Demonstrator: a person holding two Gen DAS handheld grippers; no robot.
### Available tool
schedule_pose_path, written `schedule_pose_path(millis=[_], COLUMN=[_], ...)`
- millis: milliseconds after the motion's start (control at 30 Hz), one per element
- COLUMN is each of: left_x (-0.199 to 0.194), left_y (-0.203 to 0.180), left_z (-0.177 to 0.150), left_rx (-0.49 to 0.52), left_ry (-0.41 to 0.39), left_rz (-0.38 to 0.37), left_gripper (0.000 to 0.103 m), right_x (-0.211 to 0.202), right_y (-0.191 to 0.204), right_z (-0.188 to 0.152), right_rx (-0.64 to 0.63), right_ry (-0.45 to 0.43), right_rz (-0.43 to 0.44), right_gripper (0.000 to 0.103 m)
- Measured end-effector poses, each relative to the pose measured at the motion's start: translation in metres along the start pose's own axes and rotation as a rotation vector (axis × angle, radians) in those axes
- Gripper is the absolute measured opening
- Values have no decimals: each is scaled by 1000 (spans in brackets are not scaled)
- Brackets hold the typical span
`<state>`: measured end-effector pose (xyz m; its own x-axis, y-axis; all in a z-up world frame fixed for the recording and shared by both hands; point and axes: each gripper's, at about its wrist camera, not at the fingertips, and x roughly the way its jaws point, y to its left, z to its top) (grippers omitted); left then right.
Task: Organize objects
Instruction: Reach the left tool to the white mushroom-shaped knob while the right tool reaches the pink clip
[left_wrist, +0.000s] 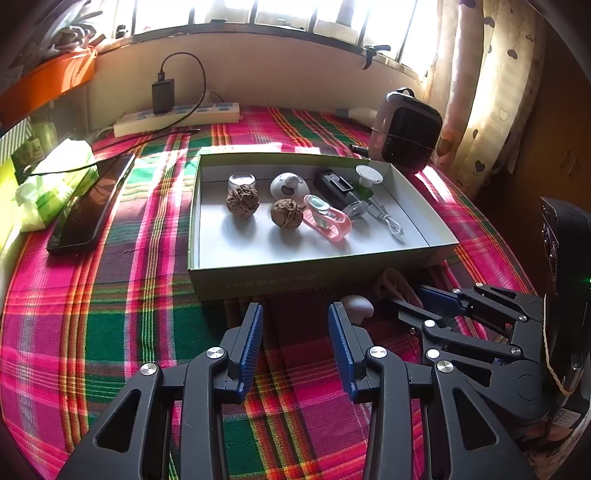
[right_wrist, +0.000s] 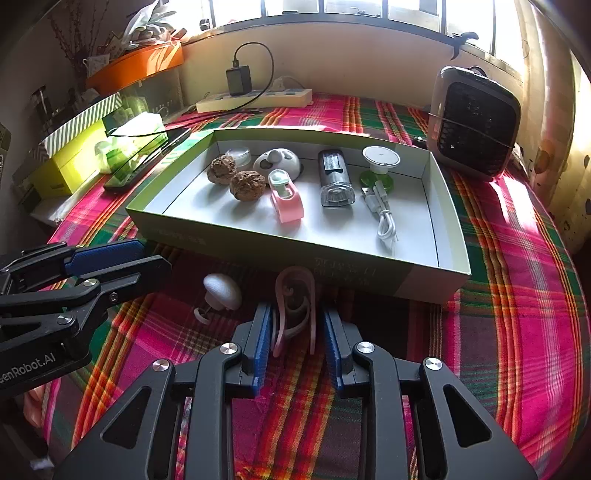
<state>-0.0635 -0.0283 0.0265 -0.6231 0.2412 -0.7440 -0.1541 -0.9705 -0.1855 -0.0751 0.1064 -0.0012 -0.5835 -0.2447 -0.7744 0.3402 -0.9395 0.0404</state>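
- Inside the box (right_wrist: 452, 229), already stowed: two walnuts (right_wrist: 246, 184), a clear jar (right_wrist: 239, 155), a grey-white domed gadget (right_wrist: 277, 159), a pink and mint holder (right_wrist: 286, 199), a black and clear device (right_wrist: 334, 177), a white disc on a green base (right_wrist: 380, 162), and a coiled white cable (right_wrist: 384, 218). All lie on the box floor, loosely in a row, with bare floor along the near side.
- Outside the box, on the plaid cloth (right_wrist: 517, 295), two pieces left: a pink ear-shaped piece (right_wrist: 295, 295) and a white mushroom-shaped piece (right_wrist: 221, 291), both near the box's front wall.
- My right gripper (right_wrist: 295, 339): fingers partly open, one on each side of the pink ear-shaped piece. The left pad looks to be touching or nearly touching it and a gap shows on the right, so I judge it bracketed but not yet clamped.
- My left gripper (left_wrist: 295, 325): fingers well apart, holding nothing, low over the cloth just short of the white mushroom-shaped piece (left_wrist: 357, 305).
- Not part of the sorting, as I judge it: phone (left_wrist: 92, 206), tissue pack (left_wrist: 55, 181), power strip (left_wrist: 177, 118), small heater (left_wrist: 406, 131).
- Tally, by my reckoning: the bulk is done; two items remain to lift over the front wall into the near floor space.
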Motion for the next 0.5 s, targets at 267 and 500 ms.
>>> schedule_pose_path(millis=[267,500], left_x=[7,15], left_y=[-7,-18], left_z=[-1,-2], left_rx=[14,39], left_ry=[26,45], left_rz=[-36,-75], left_gripper=[35,39], right_x=[-4,-8], right_y=[-7,-16], right_z=[-3,-7], right_rx=[25,40], right_ry=[-4,-3], right_rz=[0,-10], right_gripper=[24,24])
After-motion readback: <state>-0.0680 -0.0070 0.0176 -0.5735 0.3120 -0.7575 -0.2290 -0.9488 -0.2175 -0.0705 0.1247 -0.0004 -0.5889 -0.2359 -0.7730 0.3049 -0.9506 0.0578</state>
